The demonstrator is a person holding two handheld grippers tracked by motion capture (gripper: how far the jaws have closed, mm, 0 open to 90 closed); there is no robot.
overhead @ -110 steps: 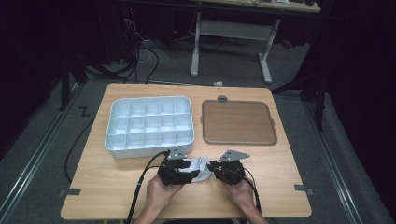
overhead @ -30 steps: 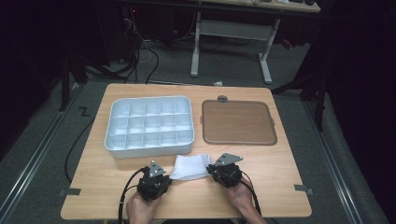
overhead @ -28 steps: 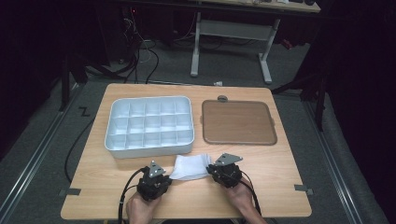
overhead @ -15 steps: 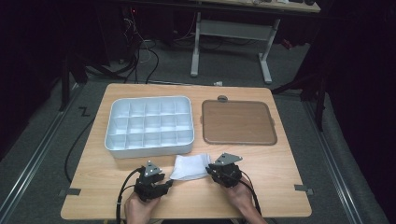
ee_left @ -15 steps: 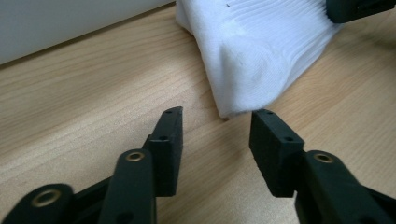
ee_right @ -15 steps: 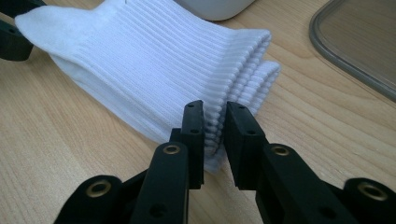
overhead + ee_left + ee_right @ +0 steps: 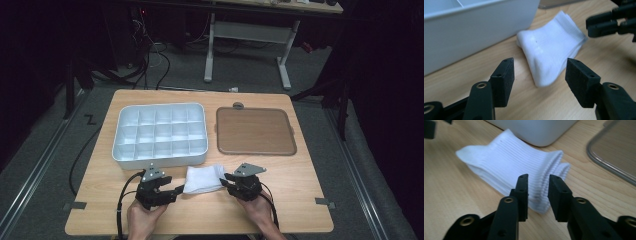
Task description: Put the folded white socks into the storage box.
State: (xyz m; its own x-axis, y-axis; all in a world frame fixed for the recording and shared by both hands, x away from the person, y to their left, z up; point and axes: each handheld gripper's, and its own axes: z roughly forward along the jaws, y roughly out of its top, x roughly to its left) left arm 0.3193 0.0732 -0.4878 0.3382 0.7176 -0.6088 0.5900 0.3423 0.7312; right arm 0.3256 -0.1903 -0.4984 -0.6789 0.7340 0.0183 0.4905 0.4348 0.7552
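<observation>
Although the folded white ribbed sock lies flat on the light wooden table, just in front of the white plastic compartment tray, nothing is yet seen inside any of the tray's compartments, so the work is judged to be at the end of folding, with stowing left to do. The left claw has just been opening and is released: in the left gripper view its black jaws stand wide apart with the near end of the sock ahead of them and untouched, bare table wood lying between the pads. The right claw has also just been opening, though only a little; in the right gripper view its jaws stand narrowly apart at the ribbed cuff edge of the sock, which is seen through the gap, and whether the pads still press on the fabric cannot be told. The brown flat lid with a rounded rim rests beside the tray, apart from it, and is judged to be needed last.

The high view gives the whole layout, both hands and the empty compartments. The stacked layers at the cuff are revealed by the right gripper view, and the sock's rounded fold by the left gripper view, where the other claw is also seen at the sock's far end.
</observation>
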